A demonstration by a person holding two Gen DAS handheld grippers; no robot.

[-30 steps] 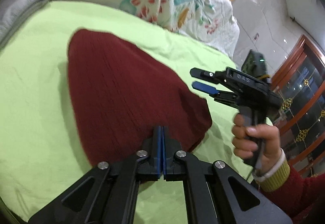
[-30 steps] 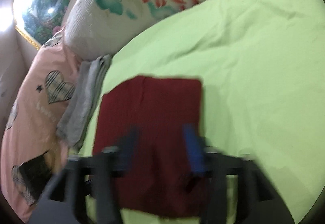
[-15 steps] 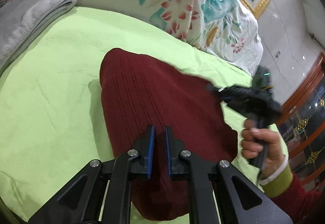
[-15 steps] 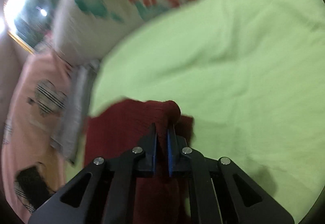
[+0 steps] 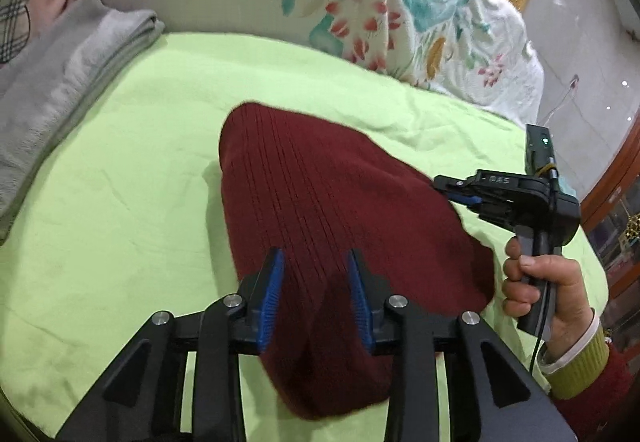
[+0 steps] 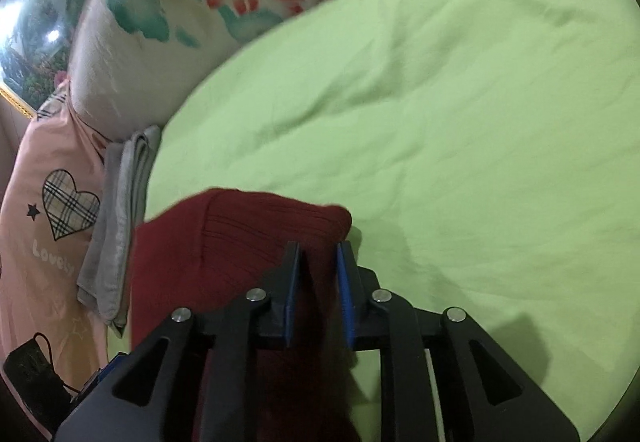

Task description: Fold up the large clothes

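Note:
A dark red knit garment (image 5: 340,201) lies folded on the green bed sheet (image 5: 120,181). My left gripper (image 5: 314,258) hovers over its near end. The jaws are opening, the blue pads stand well apart, and the knit lies below them untouched. A hand (image 5: 536,282) holds my right gripper (image 5: 448,187) at the garment's right edge. In the right wrist view the right gripper (image 6: 318,248) is opening too. Its jaws are a little apart with a raised fold of the garment (image 6: 240,242) between them, and the pads do not visibly press it.
A folded grey cloth (image 5: 60,73) lies at the sheet's left edge, beside a pink heart-print pillow (image 6: 48,242). A floral pillow (image 5: 360,1) bounds the far side. A wooden cabinet (image 5: 624,201) stands right of the bed. Bare green sheet (image 6: 480,121) stretches right of the garment.
The left jaws went from shut to apart above the garment. The right gripper came down to the garment's right edge, closed on a fold, and its jaws have since parted a little.

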